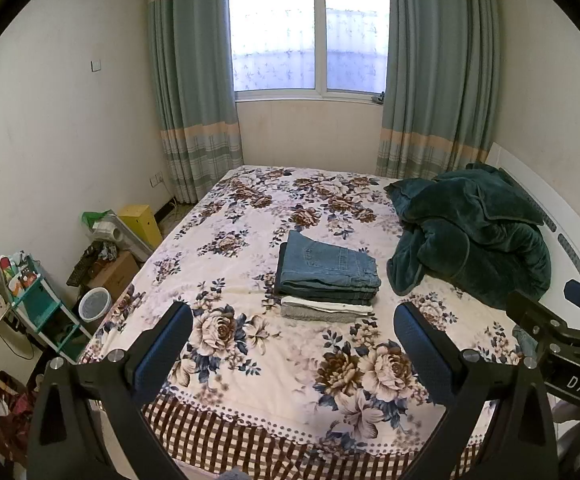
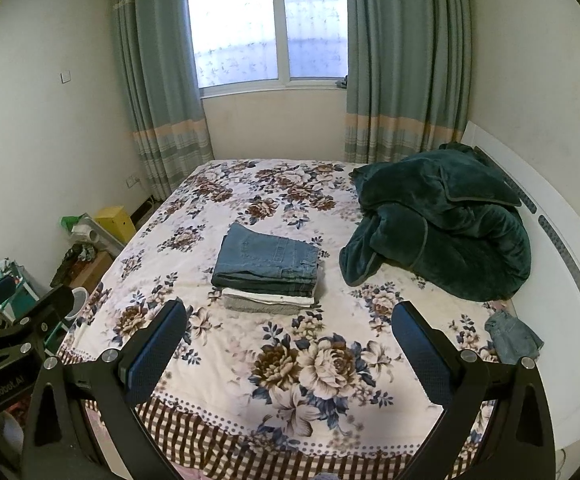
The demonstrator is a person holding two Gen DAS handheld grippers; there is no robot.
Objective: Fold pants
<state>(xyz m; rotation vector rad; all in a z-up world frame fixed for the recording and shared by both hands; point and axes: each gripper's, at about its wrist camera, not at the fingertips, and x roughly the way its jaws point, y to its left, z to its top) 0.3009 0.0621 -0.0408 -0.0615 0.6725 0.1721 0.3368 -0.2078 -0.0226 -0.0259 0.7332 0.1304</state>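
Observation:
A stack of folded pants (image 1: 326, 280) lies in the middle of the floral bedspread (image 1: 250, 216), blue jeans on top, white and grey pairs beneath; it also shows in the right wrist view (image 2: 268, 270). My left gripper (image 1: 294, 332) is open and empty, held above the bed's near edge, well short of the stack. My right gripper (image 2: 290, 332) is open and empty at the same distance. A small piece of blue denim (image 2: 514, 336) lies at the bed's right edge by the headboard. Each gripper shows in the other's view: right (image 1: 546, 320), left (image 2: 22, 304).
A rumpled dark green blanket (image 2: 442, 224) sits at the right by the white headboard (image 2: 550, 216). Clutter lies on the floor left of the bed: a yellow box (image 1: 140, 224), a cardboard box (image 1: 114, 272), a white bin (image 1: 95, 304), a teal rack (image 1: 46, 312). Window and curtains behind.

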